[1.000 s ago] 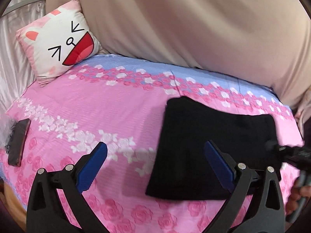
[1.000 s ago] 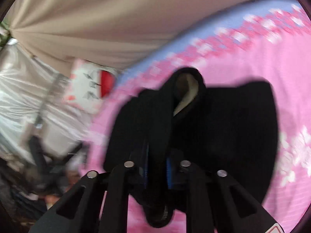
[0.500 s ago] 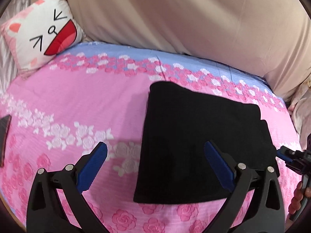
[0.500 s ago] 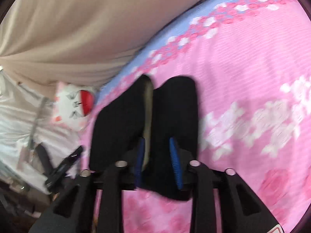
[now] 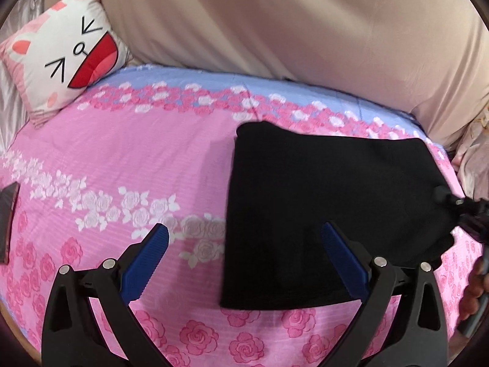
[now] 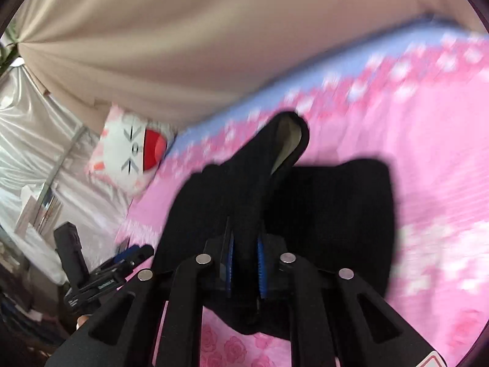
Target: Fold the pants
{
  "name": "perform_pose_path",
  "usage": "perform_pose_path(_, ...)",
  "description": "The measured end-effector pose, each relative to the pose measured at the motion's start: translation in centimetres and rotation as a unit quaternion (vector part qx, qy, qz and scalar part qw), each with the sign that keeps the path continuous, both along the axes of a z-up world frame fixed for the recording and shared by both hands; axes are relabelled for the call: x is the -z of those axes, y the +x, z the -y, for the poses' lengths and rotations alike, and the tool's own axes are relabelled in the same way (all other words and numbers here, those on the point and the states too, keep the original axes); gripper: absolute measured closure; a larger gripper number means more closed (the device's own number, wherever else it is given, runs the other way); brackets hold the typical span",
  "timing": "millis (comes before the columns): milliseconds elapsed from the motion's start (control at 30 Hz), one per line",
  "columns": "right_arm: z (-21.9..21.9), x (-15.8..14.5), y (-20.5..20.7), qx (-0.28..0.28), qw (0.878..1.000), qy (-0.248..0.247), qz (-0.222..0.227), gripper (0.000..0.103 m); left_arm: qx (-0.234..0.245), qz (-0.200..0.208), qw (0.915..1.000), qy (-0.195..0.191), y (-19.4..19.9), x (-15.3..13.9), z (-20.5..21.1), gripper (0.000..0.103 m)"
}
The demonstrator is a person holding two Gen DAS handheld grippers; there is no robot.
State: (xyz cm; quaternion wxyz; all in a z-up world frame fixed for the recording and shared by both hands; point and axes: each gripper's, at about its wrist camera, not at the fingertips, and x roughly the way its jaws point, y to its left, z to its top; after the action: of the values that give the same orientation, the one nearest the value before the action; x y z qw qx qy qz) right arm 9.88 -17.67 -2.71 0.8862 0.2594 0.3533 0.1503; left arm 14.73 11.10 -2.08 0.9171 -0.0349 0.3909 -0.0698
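Black pants (image 5: 321, 189) lie folded into a rough rectangle on the pink floral bed sheet (image 5: 122, 159). My left gripper (image 5: 244, 227) hovers open above the pants' near left edge, one blue pad over the sheet and the other over the fabric, touching nothing. My right gripper (image 6: 245, 235) has its jaws closing, the blue pads pinched on a raised ridge of the pants (image 6: 336, 208). That ridge stands up in a fold whose pale lining shows at the far end. In the left wrist view the right gripper (image 5: 470, 211) sits at the pants' right edge, with a hand behind it.
A white and pink cat-face pillow (image 5: 67, 58) leans at the bed's far left corner. A beige curtain (image 5: 275, 24) hangs along the far side. A dark flat object (image 5: 7, 220) lies at the sheet's left edge. Silvery drapes and clutter (image 6: 45, 168) stand beyond the bed.
The right gripper's jaws opened around the pants' edge half a second ago and are now pinched on it again, with a ridge of fabric pulled up. The left gripper stays open.
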Motion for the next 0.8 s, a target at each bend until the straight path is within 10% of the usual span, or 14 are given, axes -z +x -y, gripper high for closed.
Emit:
perform_pose_path(133, 1.7, 3.5, 0.2, 0.014, 0.995, -0.066, -0.073, 0.075, 0.009, -0.025, 0.9996, 0.006, 1.0, 2.1, 1.2, 0.005)
perform_pose_path(233, 3.5, 4.1, -2.0, 0.039, 0.997, 0.018, -0.066, 0.068, 0.004, -0.049, 0.9985, -0.023, 1.2, 3.0, 0.8, 0.005)
perform_pose_path(333, 5.0, 2.5, -5.3, 0.077, 0.996, 0.011, -0.043, 0.027, -0.011, -0.059, 0.9958, -0.070, 0.6, 3.3, -1.1, 0.005)
perform_pose_path(500, 4.9, 6.0, -5.4, 0.043, 0.992, 0.069, -0.097, 0.034, -0.026, -0.090, 0.9825, -0.161, 1.3, 5.8, -2.4, 0.005)
perform_pose_path(567, 3.1, 6.2, -5.0, 0.037, 0.995, 0.048, -0.077, 0.058, -0.007, -0.087, 0.9859, -0.143, 1.7, 5.8, -1.3, 0.007)
perform_pose_path(600, 2.7, 6.6, -4.7, 0.039, 0.995, 0.053, -0.081, 0.064, 0.009, -0.083, 0.9867, -0.140, 1.9, 5.8, -0.6, 0.015)
perform_pose_path(633, 2.7, 6.5, -4.4, 0.043, 0.994, 0.059, -0.080, 0.071, 0.034, -0.084, 0.9852, -0.146, 2.1, 5.8, 0.1, 0.049)
perform_pose_path(800, 3.4, 2.4, -6.6, 0.032, 0.996, 0.076, -0.038, 0.080, 0.082, -0.087, 0.9795, -0.162, 0.4, 1.8, 0.5, 0.072)
